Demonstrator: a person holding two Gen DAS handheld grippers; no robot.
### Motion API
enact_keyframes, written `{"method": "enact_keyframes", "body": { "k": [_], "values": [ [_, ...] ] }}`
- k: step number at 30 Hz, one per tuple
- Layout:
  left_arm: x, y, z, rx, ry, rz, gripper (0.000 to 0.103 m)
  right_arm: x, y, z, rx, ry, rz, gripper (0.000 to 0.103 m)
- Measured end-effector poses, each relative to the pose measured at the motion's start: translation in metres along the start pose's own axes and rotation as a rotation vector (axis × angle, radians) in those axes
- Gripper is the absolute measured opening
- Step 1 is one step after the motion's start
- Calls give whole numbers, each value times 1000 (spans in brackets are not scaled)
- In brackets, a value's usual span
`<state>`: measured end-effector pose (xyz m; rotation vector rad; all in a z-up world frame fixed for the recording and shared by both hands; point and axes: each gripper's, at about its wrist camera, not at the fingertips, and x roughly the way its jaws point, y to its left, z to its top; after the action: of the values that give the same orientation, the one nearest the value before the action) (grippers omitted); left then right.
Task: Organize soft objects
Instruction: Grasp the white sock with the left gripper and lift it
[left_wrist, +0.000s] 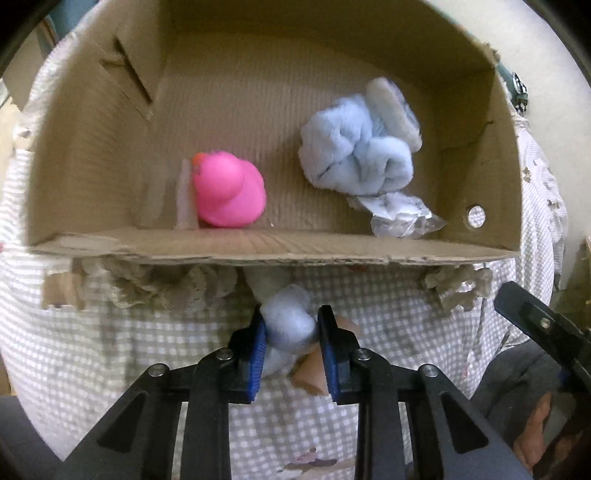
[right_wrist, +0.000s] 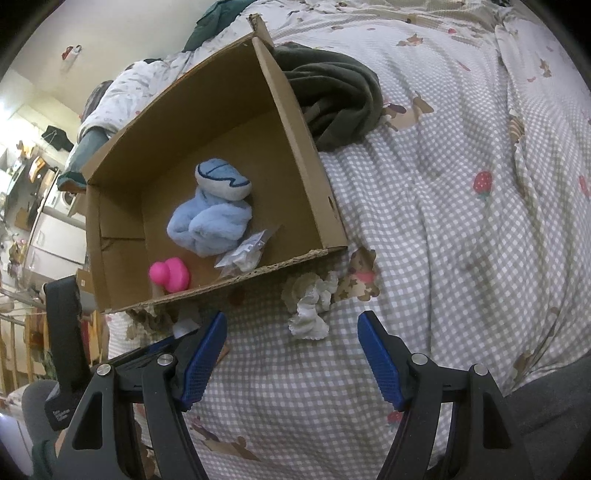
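The left gripper (left_wrist: 290, 328) clamps a pale blue, fuzzy plush piece (left_wrist: 288, 321) between its blue pads, just short of the cardboard box (left_wrist: 258, 247) ahead; the right gripper (right_wrist: 291, 354) hangs wide apart over the checked bedsheet (right_wrist: 424, 258)

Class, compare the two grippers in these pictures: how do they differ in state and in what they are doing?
The left gripper is shut on a pale blue soft item; the right gripper is open and holds nothing. The left gripper sits just before the cardboard box; the right gripper points at bare checked bedding near a white crumpled cloth. Both have blue pads on black arms.
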<state>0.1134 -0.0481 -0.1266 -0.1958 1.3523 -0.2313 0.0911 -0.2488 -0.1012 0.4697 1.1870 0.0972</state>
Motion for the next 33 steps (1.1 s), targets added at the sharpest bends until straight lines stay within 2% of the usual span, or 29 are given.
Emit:
{"method": "enact_keyframes", "body": {
  "k": [5, 9, 12, 16, 21, 24, 28, 33],
  "values": [
    [-38, 3, -11, 2, -57, 38, 24, 4, 2, 0, -4, 10, 5, 77],
    [-84, -1, -29, 53, -151, 55, 24, 7, 6, 1, -18, 21, 4, 77],
    [-106, 8, -34, 68, -194, 79, 24, 7, 7, 1, -21, 23, 3, 77],
    [-111, 22, -35, 72, -221, 123, 24, 7, 7, 2, -23, 28, -4, 77],
    [-95, 37, -38, 27, -207, 169, 24, 11, 13, -2, -27, 43, -25, 77],
    [-91, 41, -38, -8, -194, 136, 24, 21, 13, -6, -22, 85, -50, 77],
    [-93, 38, -37, -3, -207, 135, 24, 40, 17, -10, -29, 123, -101, 77],
    [-92, 34, -37, 11, -209, 143, 24, 51, 34, -7, -82, 105, -124, 77]
  ]
}}
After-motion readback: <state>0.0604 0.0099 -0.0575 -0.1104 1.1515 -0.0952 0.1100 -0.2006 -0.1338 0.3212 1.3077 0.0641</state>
